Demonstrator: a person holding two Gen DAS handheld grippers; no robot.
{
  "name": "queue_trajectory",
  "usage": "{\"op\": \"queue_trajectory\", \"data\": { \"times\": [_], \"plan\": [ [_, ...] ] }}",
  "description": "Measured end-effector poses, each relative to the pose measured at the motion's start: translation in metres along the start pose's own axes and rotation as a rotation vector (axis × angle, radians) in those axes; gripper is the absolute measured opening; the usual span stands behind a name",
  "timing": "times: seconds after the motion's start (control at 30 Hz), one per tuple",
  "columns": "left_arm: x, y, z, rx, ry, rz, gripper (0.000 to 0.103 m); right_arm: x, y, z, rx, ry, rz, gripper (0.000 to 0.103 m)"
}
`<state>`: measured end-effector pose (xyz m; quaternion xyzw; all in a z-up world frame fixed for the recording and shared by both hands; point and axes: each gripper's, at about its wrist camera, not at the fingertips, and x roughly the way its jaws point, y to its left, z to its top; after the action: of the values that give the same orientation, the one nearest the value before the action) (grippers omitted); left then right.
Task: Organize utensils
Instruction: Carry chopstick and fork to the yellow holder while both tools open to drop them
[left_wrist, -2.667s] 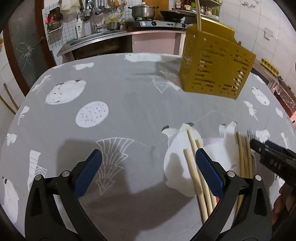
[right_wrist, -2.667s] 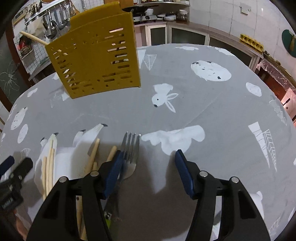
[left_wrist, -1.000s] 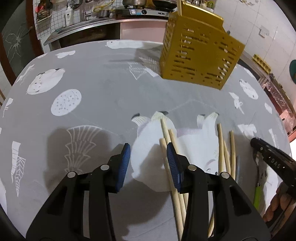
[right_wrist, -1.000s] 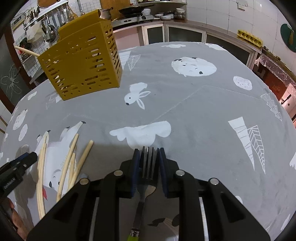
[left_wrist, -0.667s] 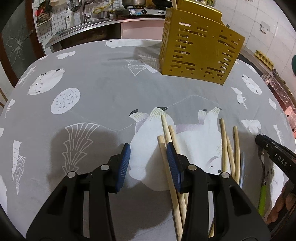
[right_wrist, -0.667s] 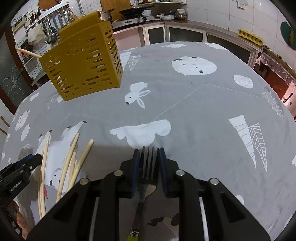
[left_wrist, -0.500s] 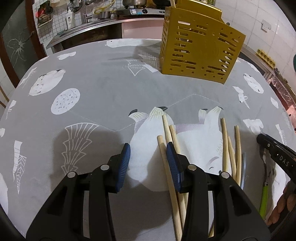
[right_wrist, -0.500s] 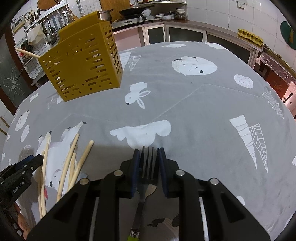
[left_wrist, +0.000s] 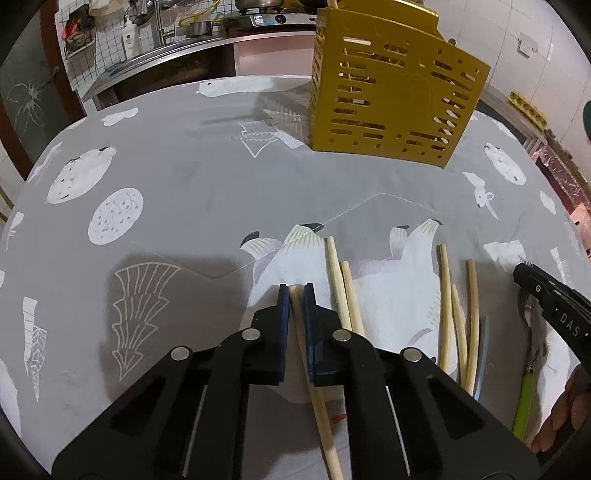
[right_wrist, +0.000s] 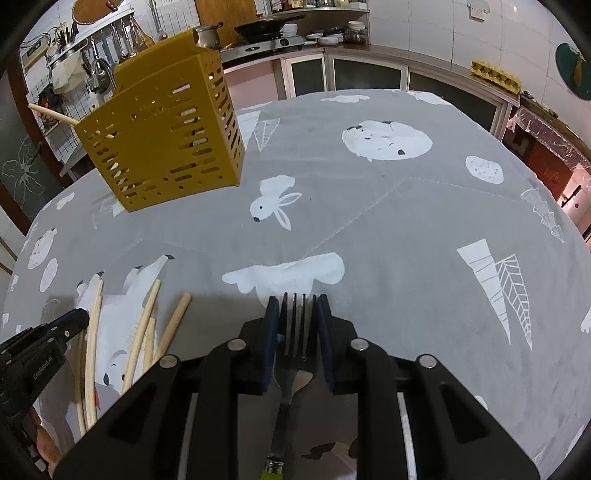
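Note:
My left gripper (left_wrist: 294, 293) is shut on a pale wooden chopstick (left_wrist: 325, 413), whose tip shows between the blue pads and whose length runs back under the jaws. Several more chopsticks (left_wrist: 341, 284) lie on the grey printed tablecloth just to its right. My right gripper (right_wrist: 294, 314) is shut on a metal fork (right_wrist: 294, 354) with a green handle; the tines stick out between the pads. A yellow slotted utensil holder (left_wrist: 391, 96) stands at the far side of the table with one chopstick (right_wrist: 53, 114) poking out of it.
The round table's grey cloth (right_wrist: 406, 221) stretches to the right. A kitchen counter with a stove and pans (right_wrist: 273, 40) lies behind the table. The right gripper (left_wrist: 554, 310) shows at the right edge of the left wrist view, with a hand (left_wrist: 565, 417) below it.
The left gripper's jaws have come together on a chopstick that lay just beside its right pad. The right gripper stays as it was, holding the fork.

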<state>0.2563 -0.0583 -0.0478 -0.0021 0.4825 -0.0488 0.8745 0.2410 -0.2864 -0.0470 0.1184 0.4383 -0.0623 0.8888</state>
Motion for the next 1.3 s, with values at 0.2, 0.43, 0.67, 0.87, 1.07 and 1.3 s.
{"op": "queue_trajectory", "data": {
  "times": [0.2, 0.43, 0.67, 0.87, 1.07, 1.3],
  "plan": [
    [-0.017, 0.005, 0.003, -0.015, -0.054, -0.034, 0.006, -0.018, 0.001, 0.004, 0.001, -0.057, 0.012, 0.021],
    [-0.057, 0.012, 0.014, -0.017, -0.188, -0.055, 0.005, -0.045, 0.003, 0.012, -0.001, -0.142, 0.031, 0.021],
    [-0.097, 0.016, 0.017, 0.005, -0.34, -0.057, 0.005, -0.076, 0.01, 0.013, -0.029, -0.273, 0.073, 0.021],
    [-0.124, 0.021, 0.016, 0.012, -0.445, -0.05, 0.005, -0.102, 0.018, 0.01, -0.064, -0.394, 0.089, 0.021],
    [-0.139, 0.027, 0.014, 0.022, -0.515, -0.04, 0.005, -0.121, 0.021, 0.002, -0.106, -0.49, 0.088, 0.021],
    [-0.149, 0.03, 0.017, 0.029, -0.562, -0.046, 0.005, -0.133, 0.021, 0.006, -0.112, -0.541, 0.092, 0.021]
  ]
}}
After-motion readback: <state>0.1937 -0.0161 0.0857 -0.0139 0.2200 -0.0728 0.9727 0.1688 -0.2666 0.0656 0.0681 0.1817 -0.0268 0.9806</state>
